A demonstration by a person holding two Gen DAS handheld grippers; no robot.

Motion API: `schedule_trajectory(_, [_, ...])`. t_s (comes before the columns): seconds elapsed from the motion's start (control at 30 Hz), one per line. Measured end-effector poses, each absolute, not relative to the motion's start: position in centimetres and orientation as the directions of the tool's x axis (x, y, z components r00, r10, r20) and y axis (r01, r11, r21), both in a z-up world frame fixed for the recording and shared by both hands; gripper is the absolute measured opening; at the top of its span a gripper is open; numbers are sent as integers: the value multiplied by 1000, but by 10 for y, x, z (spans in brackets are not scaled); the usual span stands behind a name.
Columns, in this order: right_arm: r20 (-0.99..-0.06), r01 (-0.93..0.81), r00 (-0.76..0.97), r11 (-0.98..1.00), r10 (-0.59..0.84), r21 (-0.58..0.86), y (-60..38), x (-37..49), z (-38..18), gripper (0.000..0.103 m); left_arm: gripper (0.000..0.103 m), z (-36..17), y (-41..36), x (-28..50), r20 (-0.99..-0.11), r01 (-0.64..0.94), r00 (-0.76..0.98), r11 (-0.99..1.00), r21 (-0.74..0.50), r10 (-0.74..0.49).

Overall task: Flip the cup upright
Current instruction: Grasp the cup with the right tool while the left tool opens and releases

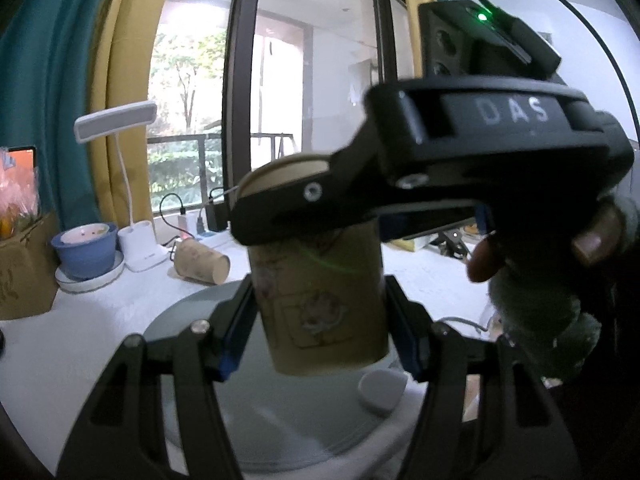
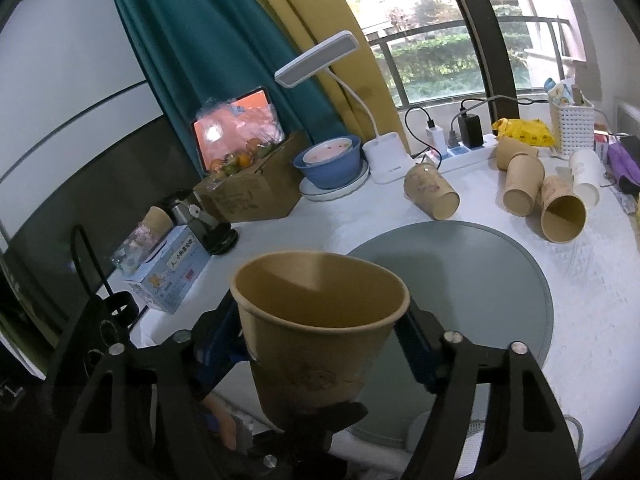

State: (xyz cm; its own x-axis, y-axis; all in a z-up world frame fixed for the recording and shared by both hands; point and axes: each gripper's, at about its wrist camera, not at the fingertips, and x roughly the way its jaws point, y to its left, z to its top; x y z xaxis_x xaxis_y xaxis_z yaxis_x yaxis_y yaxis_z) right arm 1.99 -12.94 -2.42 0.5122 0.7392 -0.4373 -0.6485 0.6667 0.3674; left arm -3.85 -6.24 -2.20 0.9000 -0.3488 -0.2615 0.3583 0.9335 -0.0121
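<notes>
A tan paper cup (image 1: 320, 300) with a printed picture stands mouth up, held in the air above a round grey mat (image 1: 192, 328). My left gripper (image 1: 316, 320) is shut on its lower body. My right gripper (image 2: 324, 340) is shut on its upper part just under the rim; in the left wrist view its black body (image 1: 460, 152) crosses in front of the cup top. In the right wrist view I look into the open cup (image 2: 320, 320), with the mat (image 2: 472, 280) beneath. The left gripper's fingers (image 2: 320, 428) show under the cup base.
Several more paper cups (image 2: 560, 212) lie on their sides on the white table, one near the lamp (image 2: 432, 192). A white desk lamp (image 2: 384, 160), blue bowl on a plate (image 2: 328, 164), cardboard box (image 2: 256, 192), tissue box (image 2: 168, 276), power strip (image 2: 460, 148) and white basket (image 2: 568, 128) line the back.
</notes>
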Motion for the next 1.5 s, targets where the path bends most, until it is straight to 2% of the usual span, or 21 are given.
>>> schedule_trajectory(0.4, [-439,-652,511,666,739,362,-128,22,-27,67,65,-22,-61,-32,-300,356,890,934,-13,-343])
schedule_trajectory(0.47, [-438,-654,512,666,739,359,-128,21,-27,67,68,-25,-60,-29,-318,361,880,932,-31,-352])
schedule_trajectory(0.53, [-439,-653,514,668,737,356,-127,22,-28,67,77,-25,-58,-28,-321,361,879,932,-40,-354])
schedule_trajectory(0.63, [-442,-647,519,674,732,356,-127,23,-29,67,78,-25,-57,-28,-320,360,878,932,-46,-355])
schedule_trajectory(1.1, [-430,-635,559,700,709,326,-128,27,-29,67,79,-29,-51,-19,-384,330,859,940,-92,-339])
schedule_trajectory(1.5, [-370,-617,660,753,654,230,-118,39,-14,67,79,-38,-26,-3,-465,268,828,949,-164,-314])
